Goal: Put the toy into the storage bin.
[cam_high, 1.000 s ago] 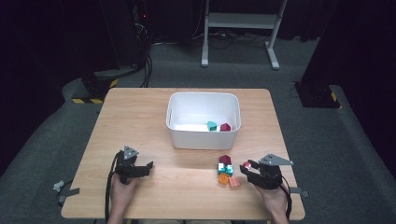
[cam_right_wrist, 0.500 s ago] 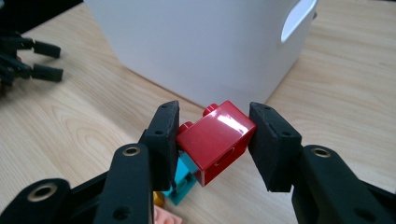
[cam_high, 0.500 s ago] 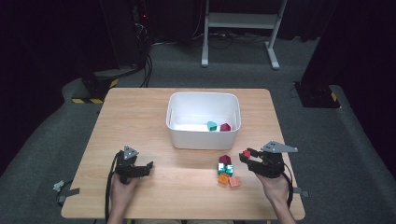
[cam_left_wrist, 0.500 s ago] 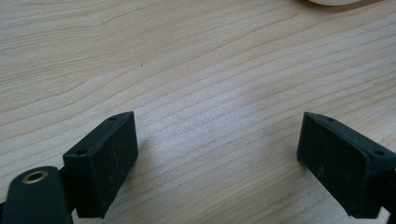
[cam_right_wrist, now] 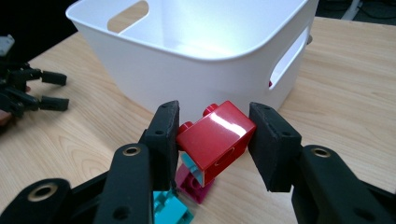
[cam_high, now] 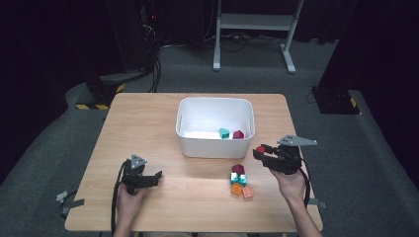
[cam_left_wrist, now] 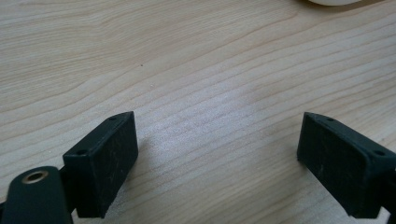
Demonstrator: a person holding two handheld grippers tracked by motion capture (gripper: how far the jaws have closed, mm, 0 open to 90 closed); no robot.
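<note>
My right gripper (cam_right_wrist: 214,135) is shut on a red brick (cam_right_wrist: 216,136), held tilted in the air just in front of the white bin (cam_right_wrist: 196,51). In the high view the right gripper (cam_high: 260,150) and its red brick (cam_high: 261,148) hang right of the bin (cam_high: 216,143). A teal brick (cam_high: 224,133) and a dark red brick (cam_high: 238,134) lie inside the bin. A small pile of bricks (cam_high: 239,180) lies on the table below the bin, with a magenta one (cam_right_wrist: 192,184) and a teal one (cam_right_wrist: 170,207) under my right jaws. My left gripper (cam_high: 157,176) rests open on the wood (cam_left_wrist: 210,70).
The wooden table (cam_high: 148,118) has bare wood left of the bin. Beyond the table's far edge are dark floor, cables and a metal stand (cam_high: 257,22). The left gripper (cam_right_wrist: 44,91) appears far off at the left of the right gripper view.
My right gripper has risen from the table beside the brick pile, carrying the red brick up and toward the bin. The left gripper has stayed put.
</note>
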